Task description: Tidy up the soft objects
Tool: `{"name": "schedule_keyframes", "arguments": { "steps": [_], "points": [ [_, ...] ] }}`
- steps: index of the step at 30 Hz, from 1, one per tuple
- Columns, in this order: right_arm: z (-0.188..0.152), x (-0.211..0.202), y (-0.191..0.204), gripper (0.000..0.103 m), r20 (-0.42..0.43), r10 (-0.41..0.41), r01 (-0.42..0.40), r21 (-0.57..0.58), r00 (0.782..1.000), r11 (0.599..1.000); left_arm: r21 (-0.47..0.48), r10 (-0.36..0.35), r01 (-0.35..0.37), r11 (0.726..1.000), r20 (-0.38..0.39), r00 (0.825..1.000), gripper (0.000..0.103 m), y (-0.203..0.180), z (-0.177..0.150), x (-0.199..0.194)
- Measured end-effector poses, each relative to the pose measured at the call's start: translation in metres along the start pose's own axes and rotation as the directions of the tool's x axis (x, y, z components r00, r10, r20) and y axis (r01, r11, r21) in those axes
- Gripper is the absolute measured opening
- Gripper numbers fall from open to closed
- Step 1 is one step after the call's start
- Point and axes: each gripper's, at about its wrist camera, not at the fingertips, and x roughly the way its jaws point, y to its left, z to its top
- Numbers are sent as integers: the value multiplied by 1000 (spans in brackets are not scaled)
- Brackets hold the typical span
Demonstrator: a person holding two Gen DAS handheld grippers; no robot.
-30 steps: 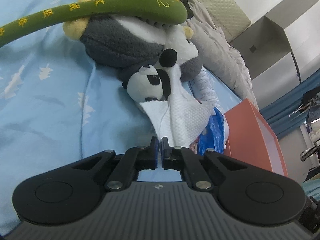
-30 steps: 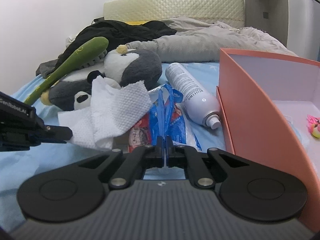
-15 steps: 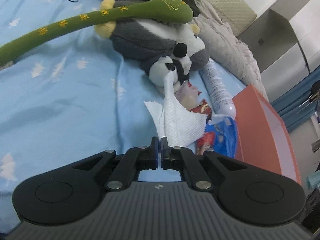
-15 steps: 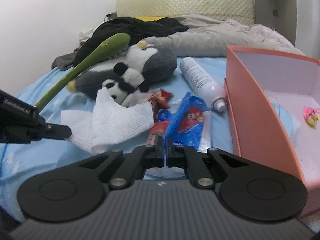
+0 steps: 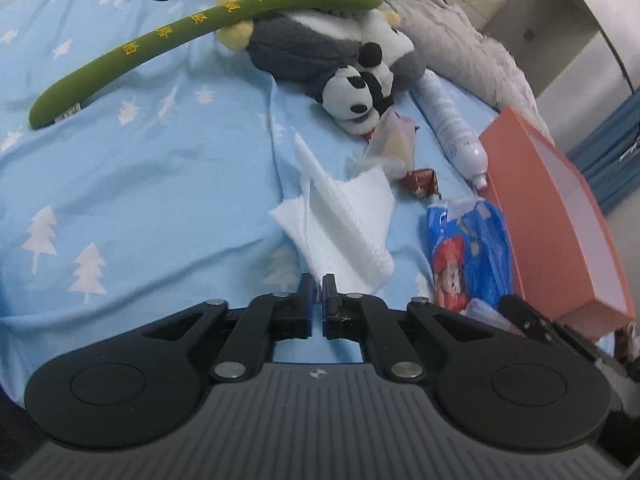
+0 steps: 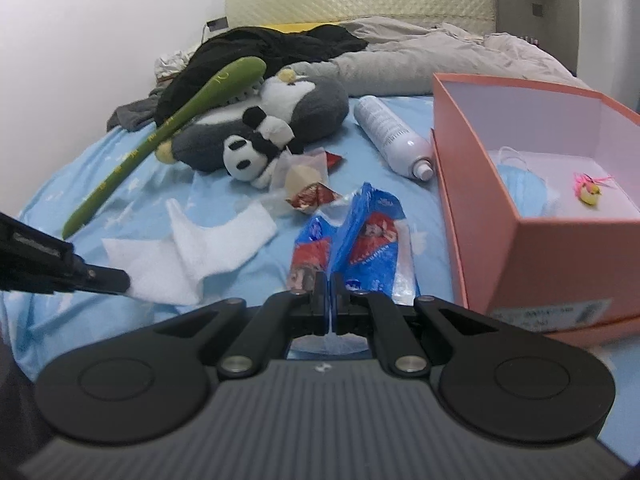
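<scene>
The bed carries all items under a blue tree-print sheet. The orange box sits at 3 o'clock of the right view. The grey plush and panda plush lie at 12 o'clock. The left hand-held gripper, held low and level, pinches the white paper towel. The right hand-held gripper, likewise level, clamps the blue snack bag.
</scene>
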Motion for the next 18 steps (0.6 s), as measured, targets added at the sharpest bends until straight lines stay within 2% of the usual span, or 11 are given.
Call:
{"name": "schedule_keyframes", "arguments": {
  "steps": [4, 6, 7, 8, 9, 11, 13, 15, 16, 18],
  "points": [
    [2, 2, 1, 8, 3, 1, -1, 4, 1000, 1000, 47, -7, 8, 999, -9, 1000, 4, -5, 0, -2],
    [2, 3, 2, 14, -1, -8, 8, -7, 1000, 1000, 78, -4, 4, 997, -12, 1000, 14, -10, 2, -2],
    [2, 4, 3, 29, -3, -9, 9, -4, 1000, 1000, 98, -2, 3, 995, -11, 1000, 19, -13, 2, -1],
    [2, 5, 1, 42, -3, 3, -3, 7, 1000, 1000, 122, 1, 0, 993, -11, 1000, 28, -17, 2, 0],
    [3, 4, 0, 44, 0, 13, -13, 14, 1000, 1000, 141, 5, -4, 990, -7, 1000, 36, -21, 3, 0],
    [4, 4, 1, 44, 16, -1, 1, 0, 1000, 1000, 167, 1, -1, 986, 5, 1000, 45, -28, 3, -2],
    [5, 6, 2, 44, 27, -29, 29, -15, 999, 999, 194, 0, -3, 981, 18, 1000, 50, -34, 4, -2],
    [6, 9, 0, 44, 24, -25, 25, -15, 999, 1000, 233, 26, -34, 972, 37, 999, 64, -40, 5, -2],
    [6, 11, 0, 44, 23, -20, 21, -15, 1000, 1000, 251, 47, -59, 966, 51, 998, 67, -43, 5, -2],
    [7, 15, 1, 44, 29, -30, 30, -32, 999, 999, 263, 42, -57, 963, 62, 997, 69, -43, 10, -3]
  ]
}}
